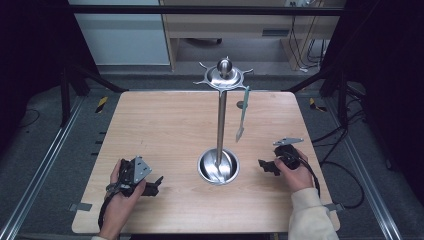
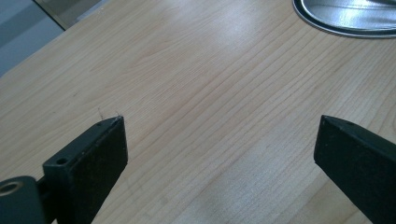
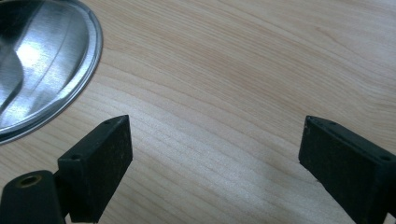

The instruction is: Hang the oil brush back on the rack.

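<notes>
two open claws rest on the table either side of a steel utensil stand.

high view: the stand (image 1: 220, 120) rises at table (image 1: 165, 130) centre, its round base (image 1: 218, 166) between the hands, a pale green utensil (image 1: 243, 114) hanging at its 3 o'clock; left claw (image 1: 156, 185) sits at the base's 8 o'clock, right claw (image 1: 263, 165) at 3 o'clock. left gripper view: left claw (image 2: 219, 144) spread wide, holding nothing, base rim (image 2: 345, 29) at 1 o'clock. right gripper view: right claw (image 3: 215, 144) wide apart, empty, base (image 3: 46, 60) at 10 o'clock.

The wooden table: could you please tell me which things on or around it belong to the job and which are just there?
Job:
tall steel utensil stand with round base
pale green utensil hanging from it
left gripper, open
right gripper, open

Just there:
light wooden table
black cables on the floor
</notes>
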Demonstrator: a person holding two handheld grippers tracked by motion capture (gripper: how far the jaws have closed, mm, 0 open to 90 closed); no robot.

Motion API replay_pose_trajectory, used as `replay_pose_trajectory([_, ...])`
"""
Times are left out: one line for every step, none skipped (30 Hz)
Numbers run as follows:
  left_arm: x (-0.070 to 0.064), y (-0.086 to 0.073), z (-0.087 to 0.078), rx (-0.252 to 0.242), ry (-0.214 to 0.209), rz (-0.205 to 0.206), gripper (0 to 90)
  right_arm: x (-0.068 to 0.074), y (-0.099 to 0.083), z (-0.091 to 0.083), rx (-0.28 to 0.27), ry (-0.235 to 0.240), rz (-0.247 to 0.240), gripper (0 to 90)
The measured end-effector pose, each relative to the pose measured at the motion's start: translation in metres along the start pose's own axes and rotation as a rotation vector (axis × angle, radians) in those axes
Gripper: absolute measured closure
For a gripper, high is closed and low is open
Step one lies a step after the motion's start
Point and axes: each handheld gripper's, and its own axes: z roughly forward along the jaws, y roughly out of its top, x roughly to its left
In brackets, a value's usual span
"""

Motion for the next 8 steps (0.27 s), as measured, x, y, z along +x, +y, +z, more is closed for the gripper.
replay_pose_trajectory([-0.0001,-0.0001,0.0,0.0,-0.001,-0.001,2.4,-0.0001,-0.0001,0.0002,0.0,0.002,-0.003,10.3])
replay_pose_trajectory([-0.0002,-0.0002,-0.0001,0.0,-0.001,-0.002,2.4,0.0001,-0.0006,0.0006,0.004,0.006,-0.002,10.2])
replay_pose_trajectory([-0.0006,-0.0001,-0.0004,-0.003,-0.001,-0.004,2.5,0.0004,-0.0009,0.0006,0.008,0.008,0.002,10.2])
replay_pose_trajectory([-0.0006,-0.0001,-0.0004,-0.003,-0.001,-0.004,2.4,0.0004,-0.0009,0.0006,0.008,0.008,0.002,10.2])
replay_pose_trajectory([-0.0007,0.0,-0.0006,-0.001,-0.003,-0.002,2.4,0.0008,-0.0012,0.0006,0.014,0.019,0.006,10.0])
replay_pose_trajectory([-0.0007,0.0001,-0.0006,0.0,-0.003,0.001,2.4,0.0008,-0.0012,0.0006,0.014,0.019,0.006,10.0])
replay_pose_trajectory([-0.0008,0.0001,0.0001,-0.004,-0.002,0.0,2.4,0.0006,-0.0012,0.0009,0.015,0.021,0.006,10.0])
replay_pose_trajectory([-0.0008,0.0001,0.0001,-0.004,-0.002,0.0,2.4,0.0006,-0.0012,0.0009,0.015,0.021,0.006,10.0])
